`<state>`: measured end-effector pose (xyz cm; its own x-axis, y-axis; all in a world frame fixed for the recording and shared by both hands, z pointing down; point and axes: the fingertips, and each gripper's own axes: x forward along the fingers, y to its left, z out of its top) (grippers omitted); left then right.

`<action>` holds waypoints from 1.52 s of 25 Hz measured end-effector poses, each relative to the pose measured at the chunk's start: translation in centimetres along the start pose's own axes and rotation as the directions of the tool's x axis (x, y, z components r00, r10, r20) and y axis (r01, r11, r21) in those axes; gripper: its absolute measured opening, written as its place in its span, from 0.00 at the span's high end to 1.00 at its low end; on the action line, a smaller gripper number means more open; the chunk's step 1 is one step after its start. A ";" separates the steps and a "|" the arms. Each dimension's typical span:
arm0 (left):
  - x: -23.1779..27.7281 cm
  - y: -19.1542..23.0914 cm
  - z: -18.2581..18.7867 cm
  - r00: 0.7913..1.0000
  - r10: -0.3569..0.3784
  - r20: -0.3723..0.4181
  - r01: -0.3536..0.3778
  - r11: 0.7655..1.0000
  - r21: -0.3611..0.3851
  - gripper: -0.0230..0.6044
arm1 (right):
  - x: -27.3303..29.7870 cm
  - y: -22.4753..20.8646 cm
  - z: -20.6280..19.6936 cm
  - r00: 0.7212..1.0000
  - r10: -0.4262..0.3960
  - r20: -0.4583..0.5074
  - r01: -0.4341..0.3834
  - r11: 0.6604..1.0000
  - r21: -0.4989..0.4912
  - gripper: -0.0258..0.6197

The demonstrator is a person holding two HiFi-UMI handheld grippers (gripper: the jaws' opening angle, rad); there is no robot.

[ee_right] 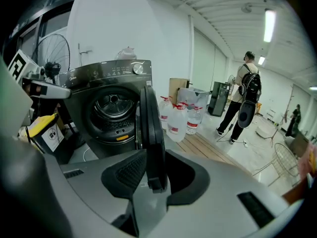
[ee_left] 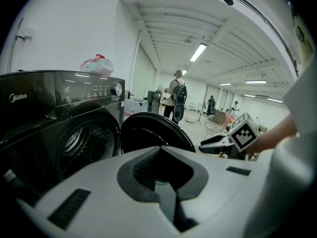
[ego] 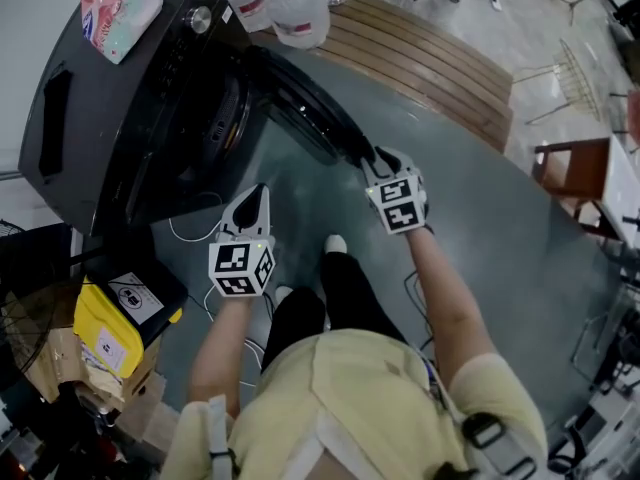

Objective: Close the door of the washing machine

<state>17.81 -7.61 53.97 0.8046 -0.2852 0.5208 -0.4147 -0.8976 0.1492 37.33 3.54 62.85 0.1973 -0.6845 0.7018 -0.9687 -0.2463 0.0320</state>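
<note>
The black front-loading washing machine (ego: 110, 108) is sitting on the grey floor with its round dark-rimmed door (ego: 312, 113) standing wide open, swung well away from the drum opening (ego: 215, 118), so the closing is not yet begun. The right claw (ego: 376, 160) is reaching to the door's free outer edge. The right gripper view is showing that edge standing upright between the spread jaws, which are flanking it rather than pinching it. That far edge is probably being chosen because it gives the most leverage for swinging the door round on its hinge. The right forearm is stretching forward and slightly outward to get there. The left claw (ego: 258, 196) is hovering in front of the machine, apart from the door, its jaws likewise parted with nothing between them, and the left arm is bending in closer to the body. It looks to be near the arc the door's edge would sweep, so it may need to draw back. A pink-and-white soft packet (ego: 118, 10) is lying on the machine's top.
</note>
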 end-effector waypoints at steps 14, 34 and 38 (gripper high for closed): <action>3.5 2.6 0.3 0.999 0.052 -0.002 -0.052 0.999 -0.016 0.96 | 4.3 -0.6 -0.5 0.993 0.042 -0.110 -0.052 0.995 -0.090 0.79; -3.5 6.6 -3.5 0.985 0.173 0.019 -0.170 0.981 -0.092 0.96 | 3.7 5.3 -1.7 0.981 -0.022 -0.194 -0.005 0.990 -0.141 0.87; -5.5 8.2 -5.2 0.980 0.200 0.010 -0.198 0.972 -0.124 0.96 | 3.5 8.0 -1.7 0.974 -0.048 -0.220 0.020 0.991 -0.131 0.87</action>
<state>7.77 -11.60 56.72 0.7095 -0.4626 0.5316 -0.6150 -0.7747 0.1467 30.06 0.35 66.81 0.2060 -0.5040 0.8388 -0.9760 -0.1679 0.1388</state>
